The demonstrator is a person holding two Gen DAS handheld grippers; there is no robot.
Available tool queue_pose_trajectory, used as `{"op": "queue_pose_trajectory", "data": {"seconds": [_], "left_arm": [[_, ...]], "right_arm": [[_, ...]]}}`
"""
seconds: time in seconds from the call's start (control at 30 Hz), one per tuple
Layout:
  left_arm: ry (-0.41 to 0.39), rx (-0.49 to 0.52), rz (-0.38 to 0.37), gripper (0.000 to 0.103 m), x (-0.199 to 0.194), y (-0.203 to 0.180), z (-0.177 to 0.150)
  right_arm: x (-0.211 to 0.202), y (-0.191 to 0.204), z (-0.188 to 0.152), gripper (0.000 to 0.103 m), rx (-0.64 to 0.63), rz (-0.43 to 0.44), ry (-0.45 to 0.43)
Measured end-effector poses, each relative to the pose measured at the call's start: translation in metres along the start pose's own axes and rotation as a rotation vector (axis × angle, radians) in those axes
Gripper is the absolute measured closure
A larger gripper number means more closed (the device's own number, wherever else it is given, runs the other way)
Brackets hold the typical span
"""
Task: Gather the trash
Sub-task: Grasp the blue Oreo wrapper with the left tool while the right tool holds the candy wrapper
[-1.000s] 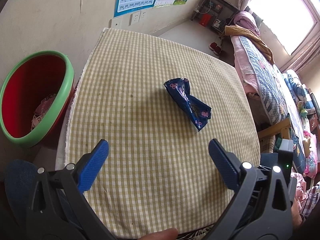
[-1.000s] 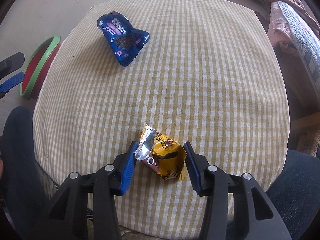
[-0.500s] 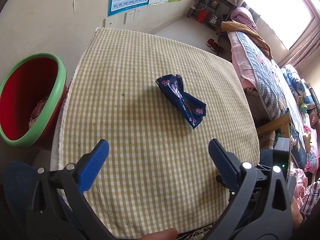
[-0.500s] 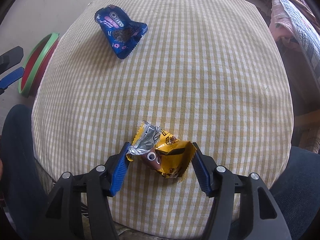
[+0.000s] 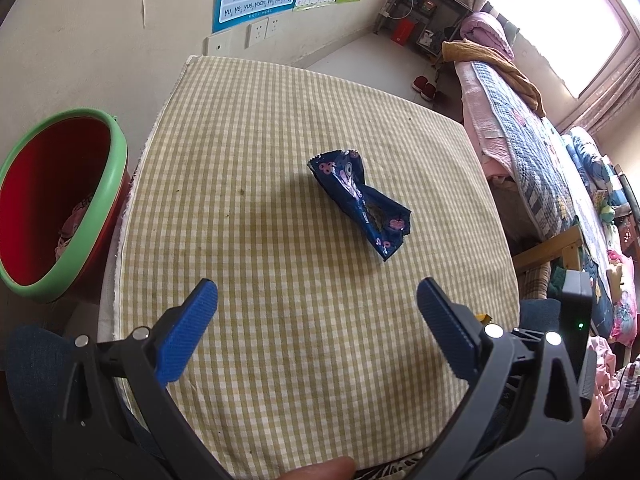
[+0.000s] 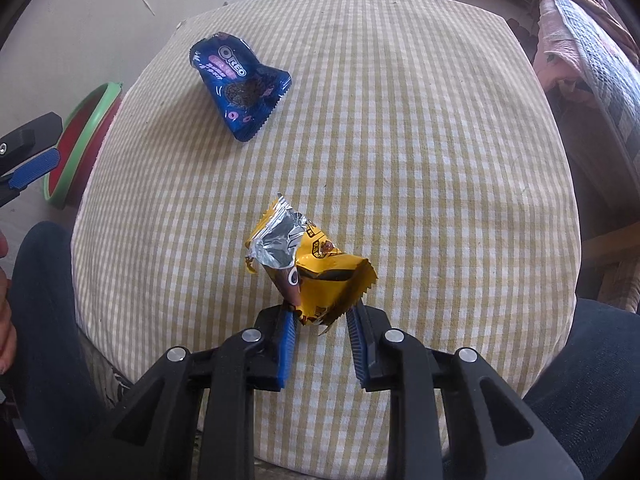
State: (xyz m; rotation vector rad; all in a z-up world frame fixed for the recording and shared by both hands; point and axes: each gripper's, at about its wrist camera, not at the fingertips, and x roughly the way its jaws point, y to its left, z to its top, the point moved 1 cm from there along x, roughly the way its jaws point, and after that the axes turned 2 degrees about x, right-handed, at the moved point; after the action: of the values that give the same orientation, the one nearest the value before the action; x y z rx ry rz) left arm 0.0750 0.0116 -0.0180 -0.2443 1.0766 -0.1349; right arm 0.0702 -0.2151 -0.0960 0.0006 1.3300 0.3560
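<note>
Your right tongs (image 6: 320,328) have just been closing, and the yellow wrapper (image 6: 316,268) is now between them: the blue pads pinch its lower edge at bottom centre of the right view. A second ago the jaws stood wide on either side of it with the pack lying flat; now it stands up off the surface (image 6: 400,140), silver torn end pointing up-left. I read that as a grip made, though only on the bottom fringe, so it could slip if you swing fast.

Your left tongs (image 5: 316,316) are wide open with nothing between the pads, hanging over the near edge of the surface. No real change there.

The blue wrapper (image 5: 360,204) lies crumpled mid-frame in the left view, well ahead of the open left pads, untouched. In the right view the same pack sits upper left, well apart from the yellow one.

Container: the bin (image 5: 60,208), red inside with a green rim, stands on the floor just beside the surface's left edge, at the left of the left view. It already holds some pinkish scraps at the bottom; I can't tell what they are. In the right view only a slice of its rim shows at the left edge.

Judgement: one piece is in hand and not yet binned, one is left on the surface. Lift and carry left to the bin.
</note>
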Motion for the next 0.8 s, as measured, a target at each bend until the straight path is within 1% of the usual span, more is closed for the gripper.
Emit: {"op": "queue_pose_trajectory", "data": {"seconds": [0.23, 0.3, 0.53, 0.8], "left_arm": [[0.003, 0.014, -0.005, 0.006, 0.004, -0.007, 0.004], [0.005, 0.018, -0.007, 0.006, 0.006, -0.010, 0.006], [0.020, 0.032, -0.011, 0.006, 0.017, -0.019, 0.013], [0.062, -0.010, -0.029, 0.006, 0.046, -0.022, 0.025]], "right_arm": [[-0.021, -0.015, 0.007, 0.080, 0.015, 0.020, -0.053], [-0.023, -0.014, 0.006, 0.080, 0.022, 0.022, -0.067], [-0.032, -0.022, 0.023, 0.080, 0.049, 0.029, -0.109], [-0.036, -0.025, 0.049, 0.080, 0.062, 0.054, -0.158]]}}
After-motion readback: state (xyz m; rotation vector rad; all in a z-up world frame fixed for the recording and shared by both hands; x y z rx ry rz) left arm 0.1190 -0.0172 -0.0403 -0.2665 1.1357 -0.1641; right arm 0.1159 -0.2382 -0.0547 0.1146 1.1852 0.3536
